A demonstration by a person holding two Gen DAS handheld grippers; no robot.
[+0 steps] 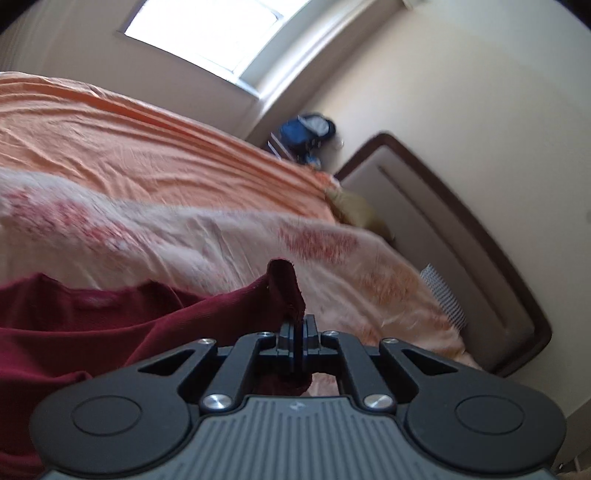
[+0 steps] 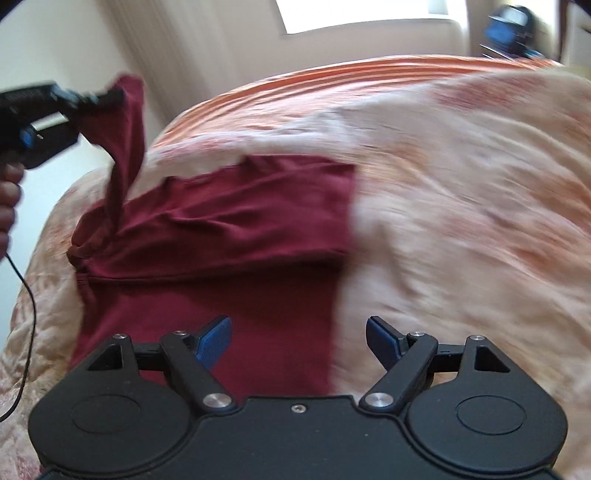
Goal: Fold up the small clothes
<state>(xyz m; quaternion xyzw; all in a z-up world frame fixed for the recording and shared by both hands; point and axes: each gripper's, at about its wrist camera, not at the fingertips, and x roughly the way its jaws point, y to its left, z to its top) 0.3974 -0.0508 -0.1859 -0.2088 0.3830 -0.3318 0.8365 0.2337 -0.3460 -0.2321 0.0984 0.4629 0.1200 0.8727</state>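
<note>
Left gripper [image 1: 297, 325]: I have it pinching a lifted corner of the maroon garment [image 2: 221, 229].
Right gripper [image 2: 299, 339]: spread wide above the garment, gripping nothing.
Setting: peach bedspread [image 2: 461, 184].

Bright window [image 1: 218, 29] lights cream walls [image 1: 461, 92] behind a padded headboard [image 1: 454, 236].

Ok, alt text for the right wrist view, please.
The open right tool hovers over a maroon garment lying on a peach patterned bedspread. At left, the left tool pinches a strip of the garment and lifts it. The picture is motion-blurred.
</note>
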